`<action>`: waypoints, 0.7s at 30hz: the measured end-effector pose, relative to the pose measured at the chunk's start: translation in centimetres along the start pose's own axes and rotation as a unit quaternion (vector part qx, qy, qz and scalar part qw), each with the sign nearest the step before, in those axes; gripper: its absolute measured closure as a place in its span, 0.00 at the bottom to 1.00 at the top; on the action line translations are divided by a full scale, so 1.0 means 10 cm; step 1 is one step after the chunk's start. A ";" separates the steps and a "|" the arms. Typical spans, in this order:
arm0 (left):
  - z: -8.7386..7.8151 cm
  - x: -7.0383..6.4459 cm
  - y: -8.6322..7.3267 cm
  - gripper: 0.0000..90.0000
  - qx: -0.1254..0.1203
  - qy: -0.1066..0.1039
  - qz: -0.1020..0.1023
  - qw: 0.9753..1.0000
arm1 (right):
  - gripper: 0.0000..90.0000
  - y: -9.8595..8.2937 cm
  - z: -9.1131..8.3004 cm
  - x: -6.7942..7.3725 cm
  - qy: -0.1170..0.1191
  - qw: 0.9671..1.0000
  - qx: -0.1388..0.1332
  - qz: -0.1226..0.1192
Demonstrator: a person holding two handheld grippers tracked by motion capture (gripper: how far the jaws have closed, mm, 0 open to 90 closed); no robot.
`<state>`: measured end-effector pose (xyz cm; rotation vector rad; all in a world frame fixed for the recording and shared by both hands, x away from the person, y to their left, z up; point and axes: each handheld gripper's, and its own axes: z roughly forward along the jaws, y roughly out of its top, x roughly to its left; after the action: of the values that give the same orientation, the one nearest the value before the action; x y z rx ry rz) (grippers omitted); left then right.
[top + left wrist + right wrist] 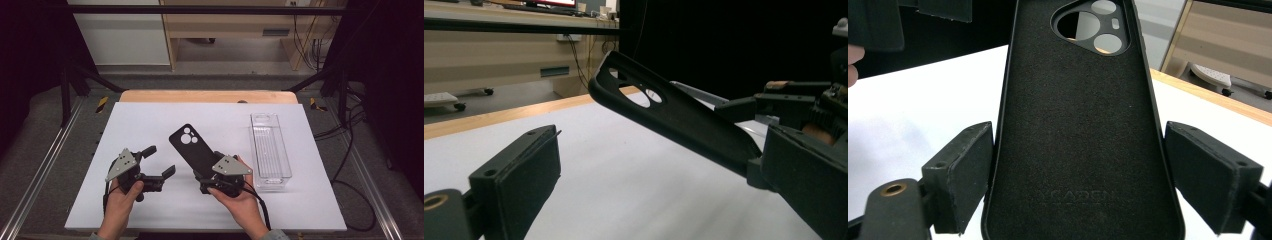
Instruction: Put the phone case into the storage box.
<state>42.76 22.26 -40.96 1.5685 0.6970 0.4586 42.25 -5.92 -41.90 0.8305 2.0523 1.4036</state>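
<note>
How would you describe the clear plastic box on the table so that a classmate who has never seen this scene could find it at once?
Start at the white table top and look to its right side. There a long, narrow, clear plastic box lies open-topped, with nothing in it, running away from the person. Unlike the black phone case held in the right gripper beside it, it is see-through and nothing touches it.

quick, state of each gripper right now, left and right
Left gripper: open, holding nothing, just above the white table.
Right gripper: shut on the black phone case, jaws pressing its two long sides, case lifted at a tilt.
</note>
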 end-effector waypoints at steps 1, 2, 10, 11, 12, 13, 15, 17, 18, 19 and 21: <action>-0.01 0.01 0.00 0.03 -0.001 -0.003 -0.006 1.000 | 0.17 0.00 0.00 0.01 0.001 1.000 -0.001 -0.001; -0.01 0.01 0.00 0.03 -0.001 -0.004 -0.007 1.000 | 0.17 0.00 0.00 0.02 0.002 1.000 -0.002 0.000; 0.02 0.00 -0.03 0.04 0.006 -0.003 -0.008 1.000 | 0.17 0.01 0.00 0.10 0.009 1.000 -0.008 -0.008; 0.02 0.00 -0.03 0.04 0.008 -0.005 -0.008 1.000 | 0.17 0.01 0.00 0.11 0.011 1.000 -0.008 -0.008; 0.03 0.00 -0.03 0.04 0.009 -0.007 -0.009 1.000 | 0.17 0.01 0.00 0.12 0.014 1.000 -0.008 -0.010; 0.04 0.00 -0.05 0.04 0.008 -0.017 -0.023 1.000 | 0.17 0.01 0.01 0.14 0.020 1.000 -0.010 -0.010; 0.04 0.01 -0.06 0.04 0.008 -0.017 -0.027 0.999 | 0.17 0.02 0.01 0.14 0.022 1.000 -0.010 -0.012; 0.04 0.02 -0.07 0.05 0.011 -0.014 -0.030 0.999 | 0.17 0.02 0.01 0.16 0.025 1.000 -0.010 -0.012; 0.04 0.03 -0.08 0.05 0.012 -0.015 -0.033 0.999 | 0.17 0.01 0.01 0.17 0.026 1.000 -0.010 -0.011; 0.04 0.03 -0.08 0.05 0.011 -0.014 -0.035 0.999 | 0.17 0.01 0.01 0.18 0.027 1.000 -0.010 -0.013; 0.04 0.03 -0.08 0.06 0.011 -0.012 -0.034 0.999 | 0.17 0.01 0.02 0.19 0.029 0.999 -0.010 -0.015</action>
<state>43.10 22.18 -41.79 1.5634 0.7354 0.3823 41.09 -4.35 -41.97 0.7565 2.0813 1.4450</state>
